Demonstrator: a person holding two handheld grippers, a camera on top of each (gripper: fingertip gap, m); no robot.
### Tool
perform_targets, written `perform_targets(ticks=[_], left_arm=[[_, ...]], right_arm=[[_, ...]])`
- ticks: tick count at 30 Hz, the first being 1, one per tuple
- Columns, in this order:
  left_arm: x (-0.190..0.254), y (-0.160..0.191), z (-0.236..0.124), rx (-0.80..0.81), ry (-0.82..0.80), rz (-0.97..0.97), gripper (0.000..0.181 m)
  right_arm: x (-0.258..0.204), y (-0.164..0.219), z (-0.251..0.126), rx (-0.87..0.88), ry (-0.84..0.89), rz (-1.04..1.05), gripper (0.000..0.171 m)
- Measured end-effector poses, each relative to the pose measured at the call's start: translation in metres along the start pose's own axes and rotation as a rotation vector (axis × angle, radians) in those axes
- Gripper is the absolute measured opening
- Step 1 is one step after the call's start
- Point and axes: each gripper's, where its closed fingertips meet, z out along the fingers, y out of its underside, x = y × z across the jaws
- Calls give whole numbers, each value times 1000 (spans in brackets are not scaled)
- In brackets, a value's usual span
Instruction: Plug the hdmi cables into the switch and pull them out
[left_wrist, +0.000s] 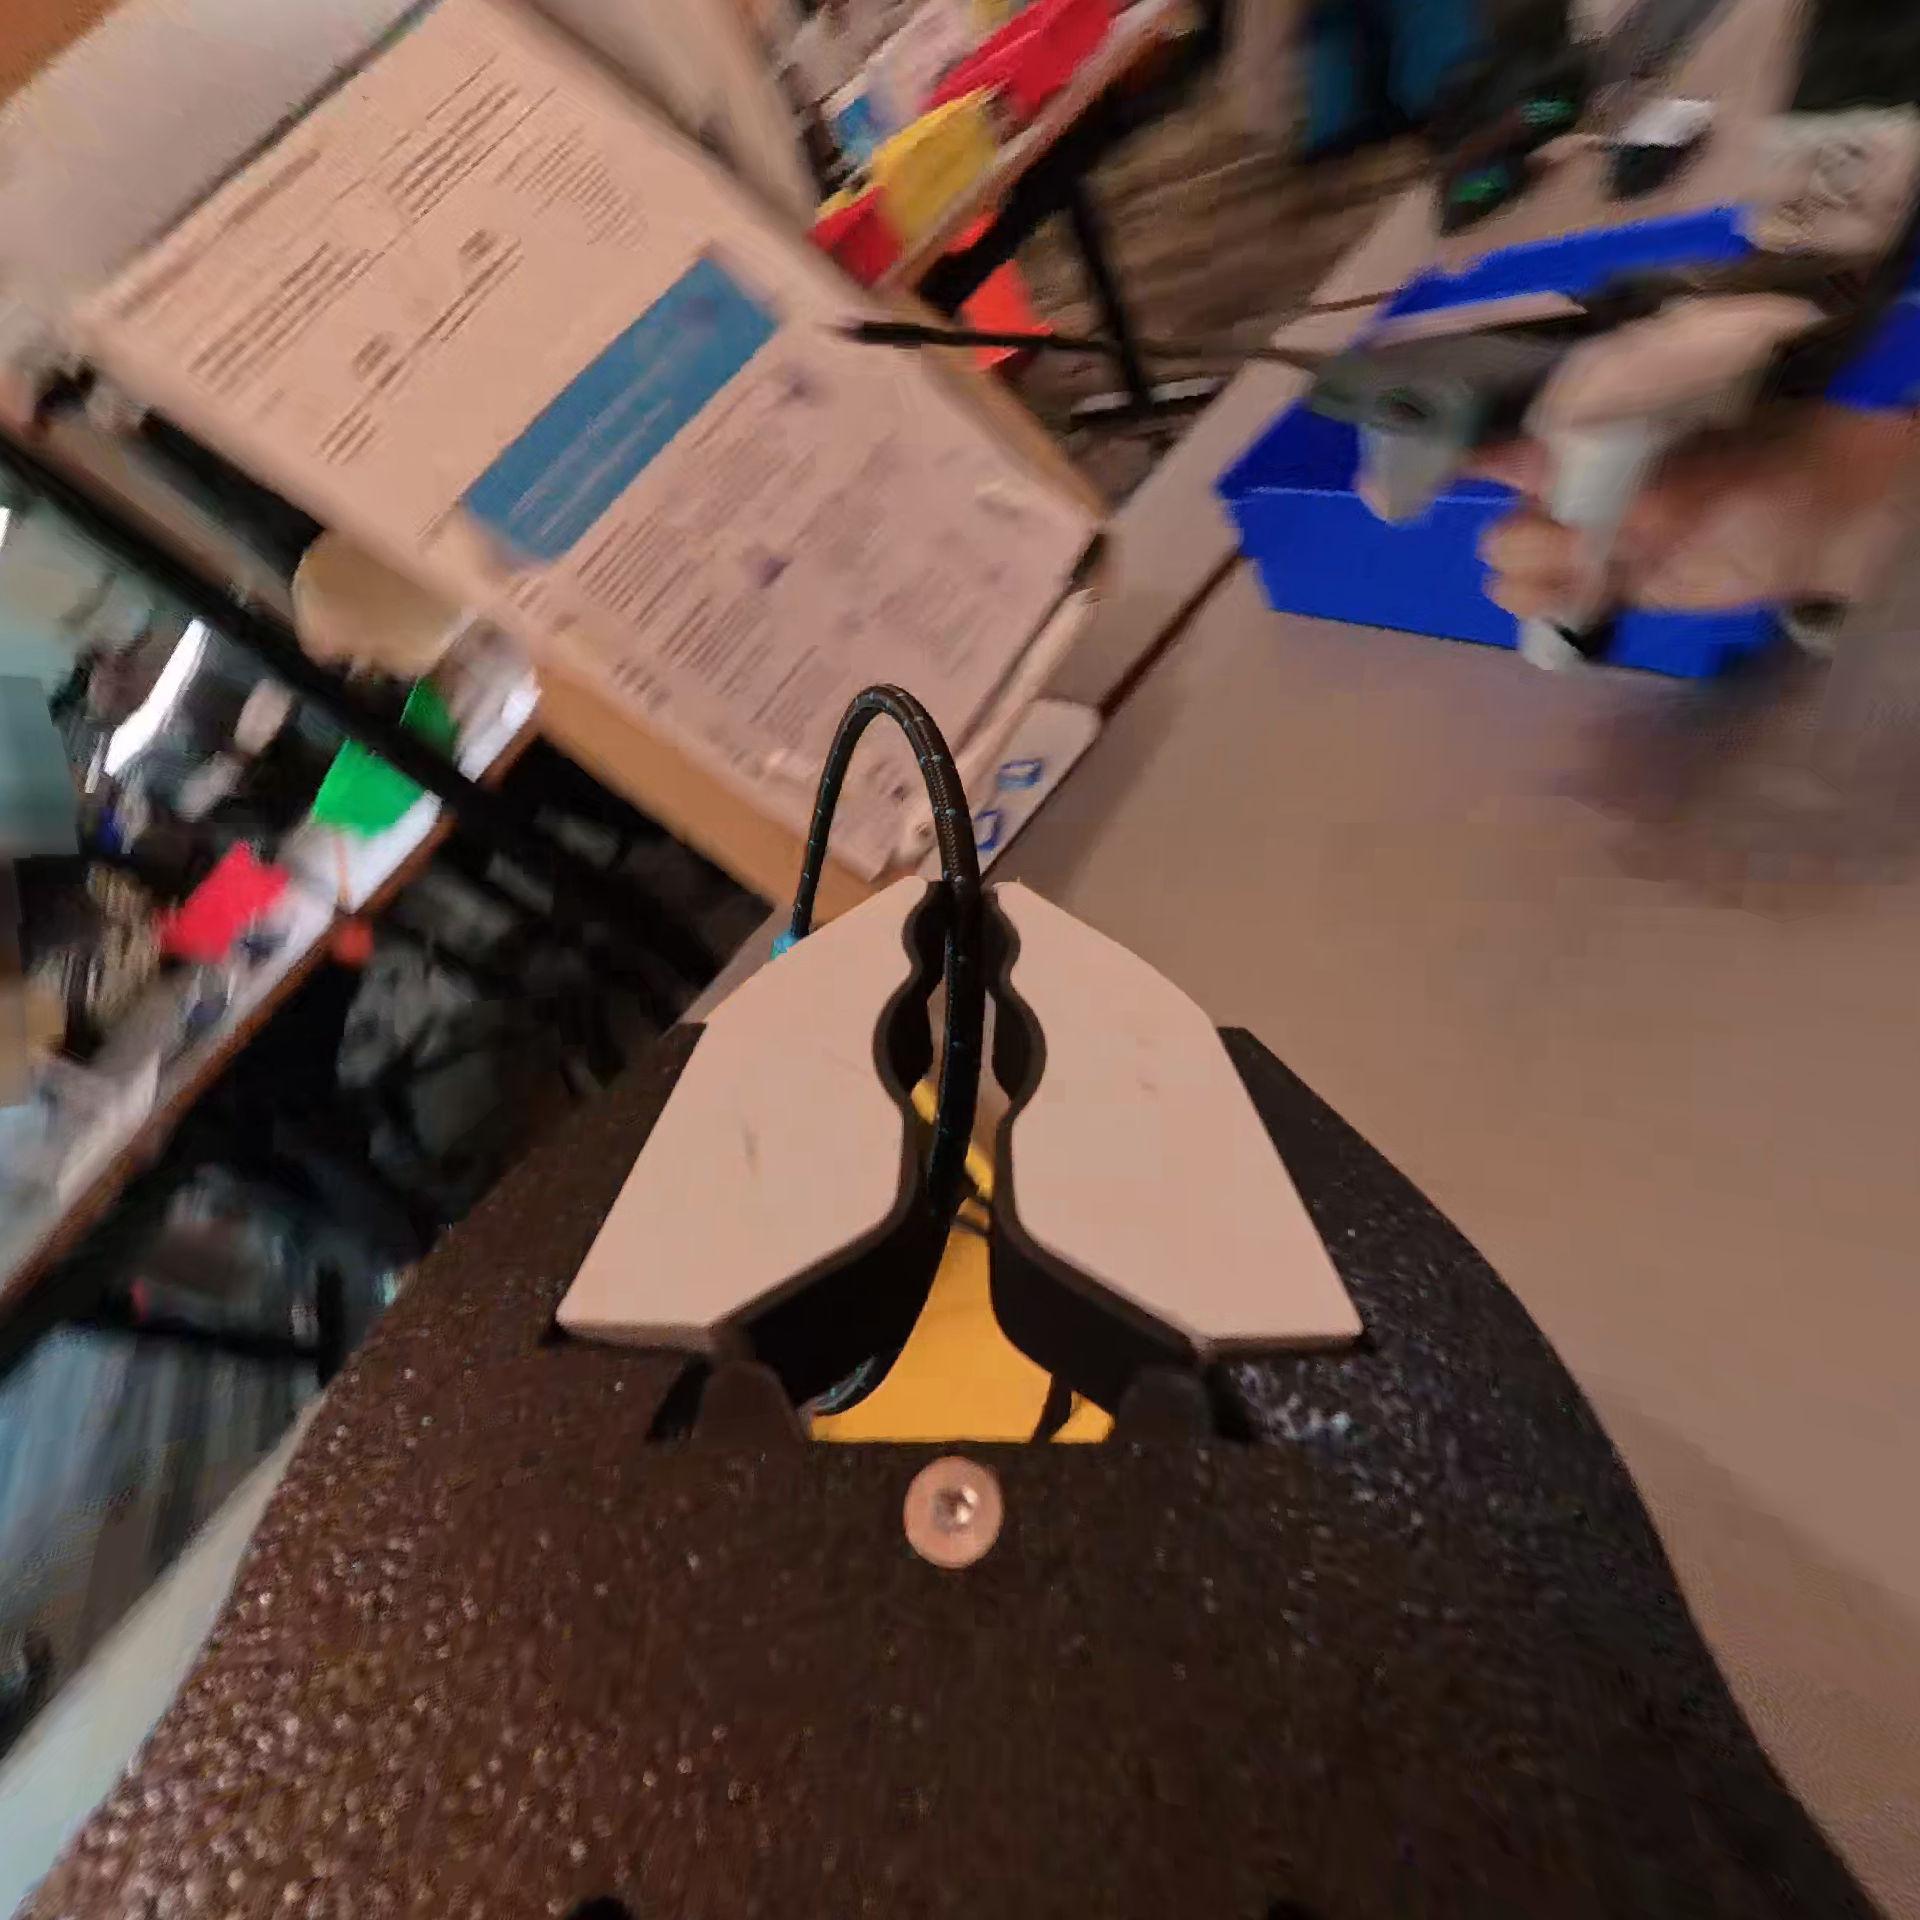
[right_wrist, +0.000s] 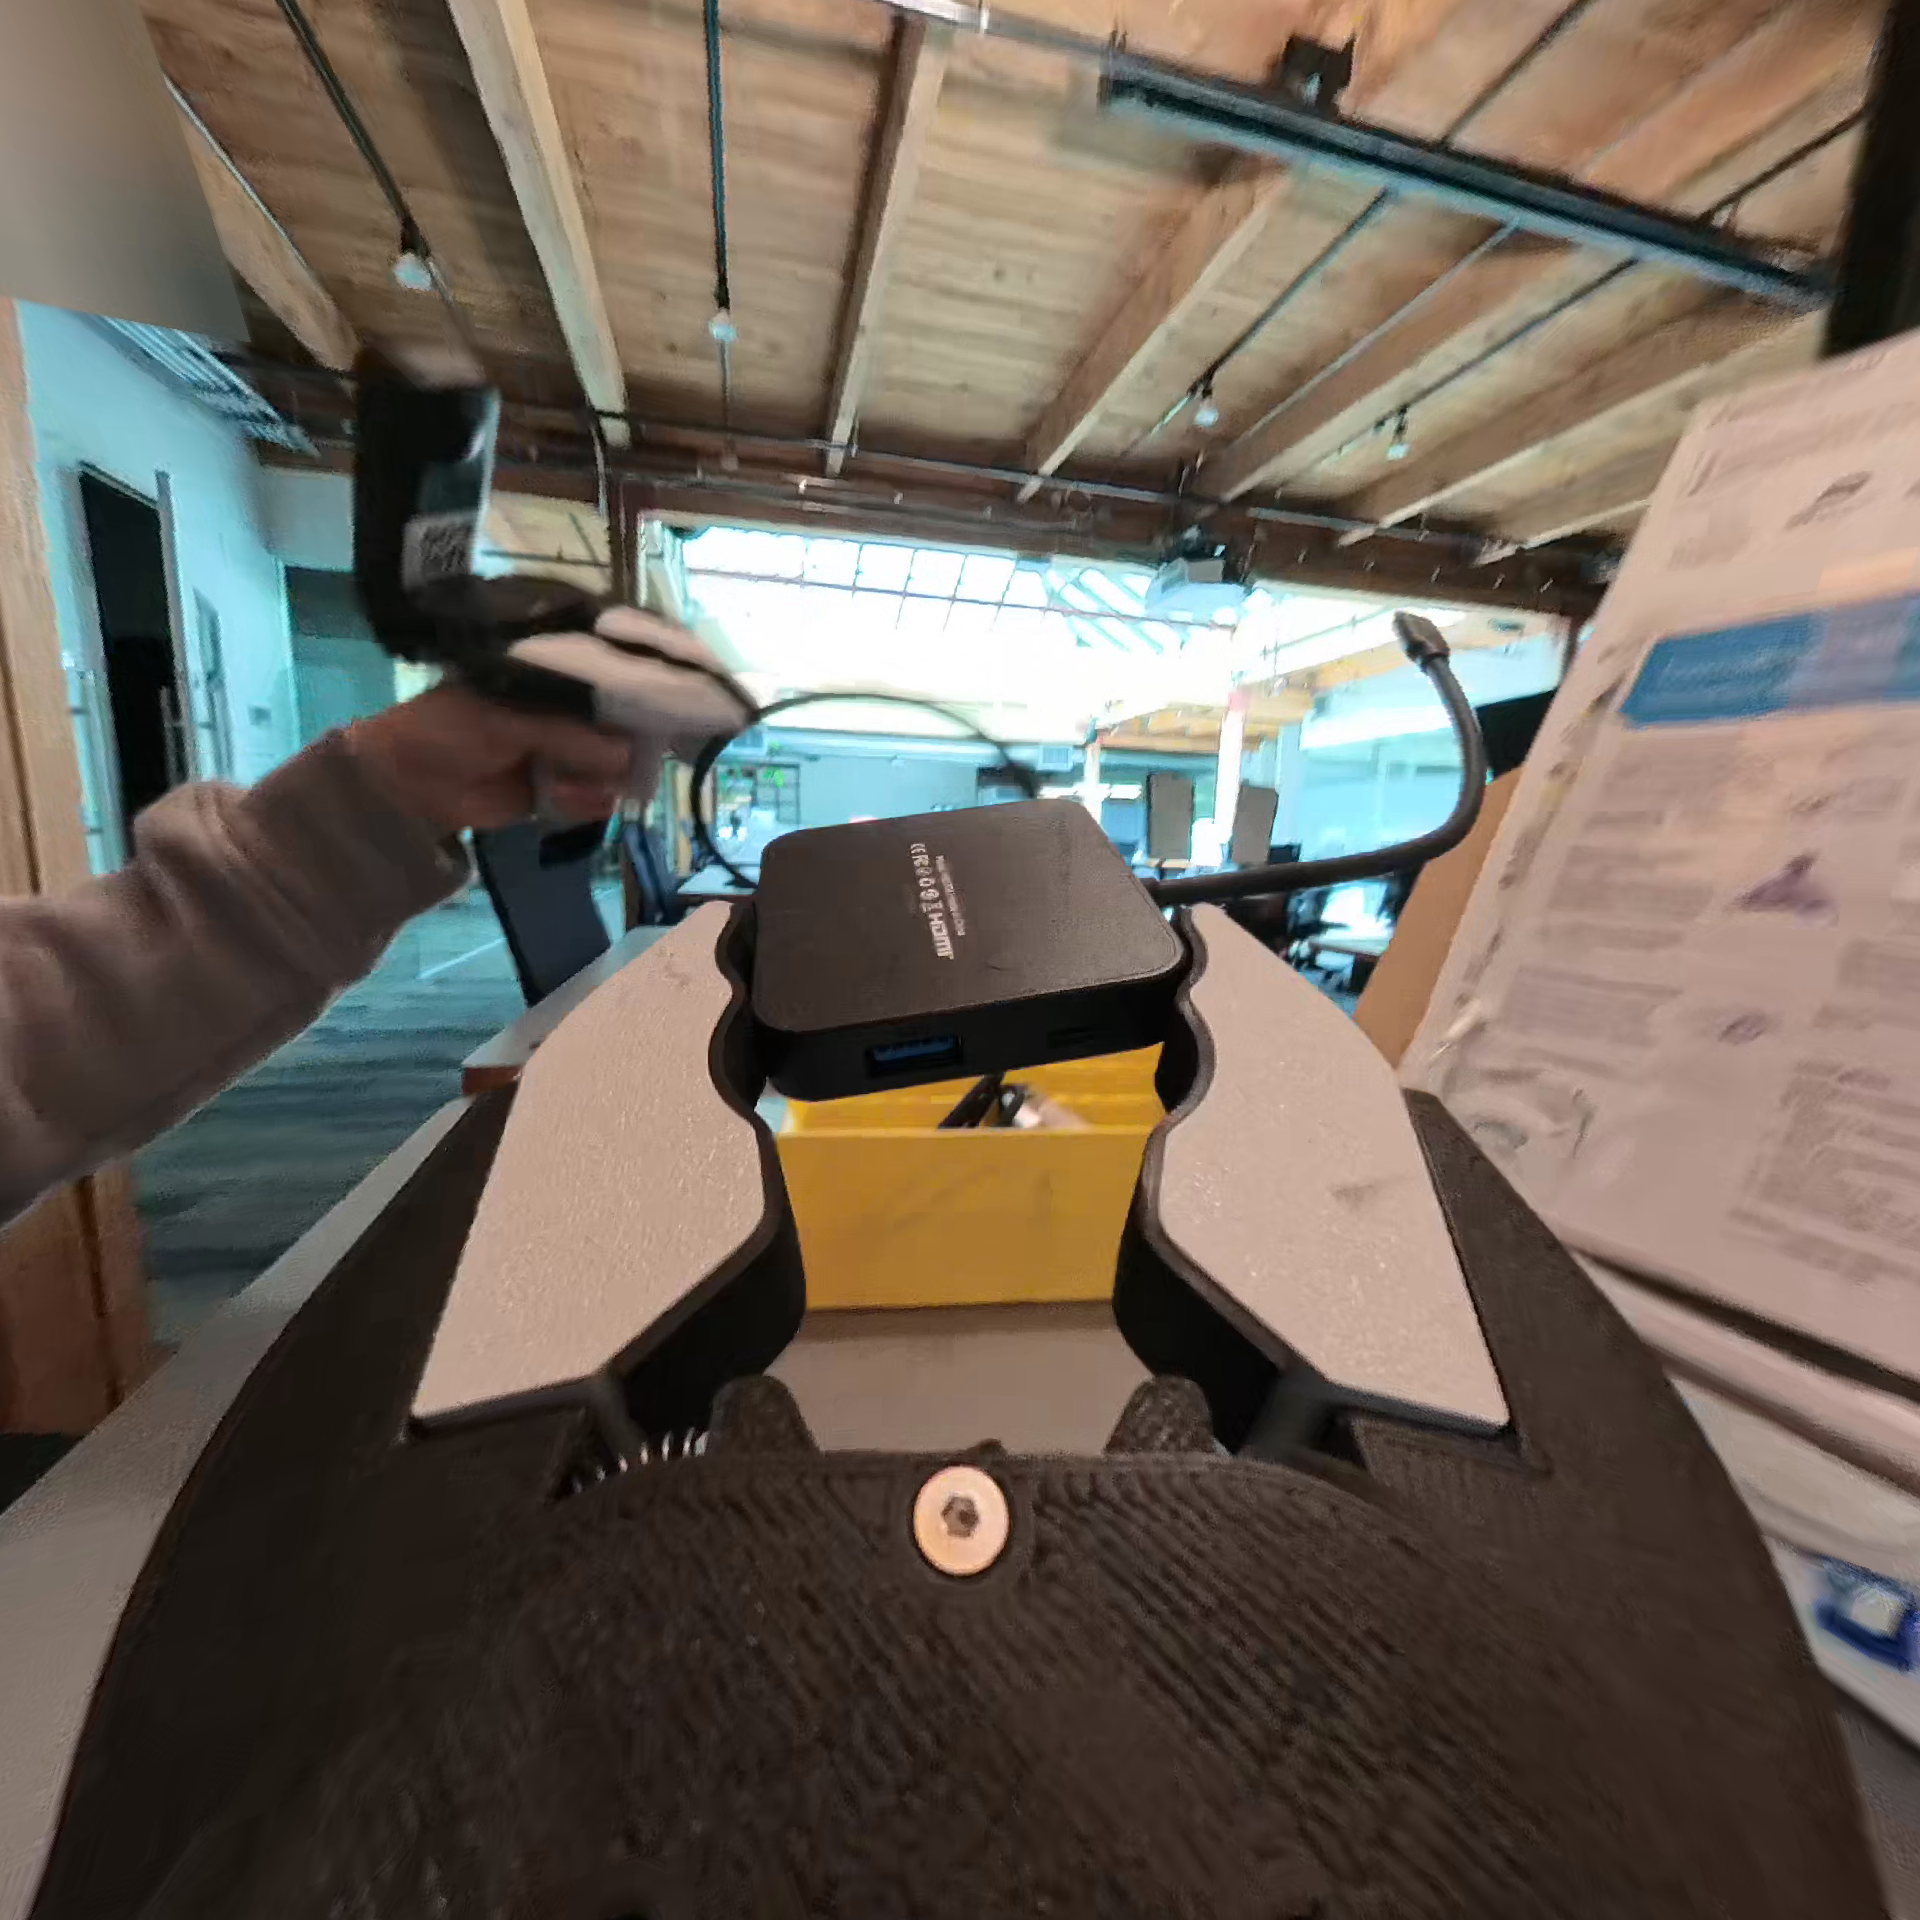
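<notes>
My right gripper (right_wrist: 956, 927) is shut on a black switch box (right_wrist: 935, 883) and holds it in the air, its blue port facing me. The switch's own black lead (right_wrist: 1455, 748) curves up to the right and ends in a free plug. My left gripper (left_wrist: 961, 891) is shut on a thin black braided HDMI cable (left_wrist: 883, 717) that loops above its fingertips. The plug end is hidden. In the right wrist view the left gripper (right_wrist: 675, 675) is up at the left, held by a hand, with the cable loop (right_wrist: 862, 701) beyond the switch and apart from it.
A yellow bin (right_wrist: 956, 1216) with cables in it stands on the table under both grippers. A large cardboard box with printed sheets (left_wrist: 582, 416) stands at the table's edge. A blue bin (left_wrist: 1382, 551) sits behind the far-off right gripper (left_wrist: 1392, 405). The grey tabletop (left_wrist: 1455, 1039) spreads to the right.
</notes>
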Motion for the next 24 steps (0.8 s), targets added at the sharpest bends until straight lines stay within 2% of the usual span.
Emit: perform_targets(ticks=[2,6,10,16,17,19,21,24], left_arm=[[49,-3,14,61,132,165,6],[147,39,50,96,367,339,6],[213,79,64,120,558,273,6],[254,115,56,55,797,135,8],[258,118,51,29,847,90,12],[260,112,45,9,919,-14,41],[252,95,50,53,910,-112,48],[226,88,92,38,704,-141,53]], right_arm=[[8,-27,-13,42,29,-36,75],[23,-44,-36,26,80,-91,75],[29,-43,-41,29,98,-84,75],[27,-31,-37,-2,76,-78,75],[28,-29,-37,-7,75,-78,75],[28,-26,-37,-17,69,-75,76],[28,-25,-37,-16,64,-69,75],[24,-25,-35,-27,44,-66,75]])
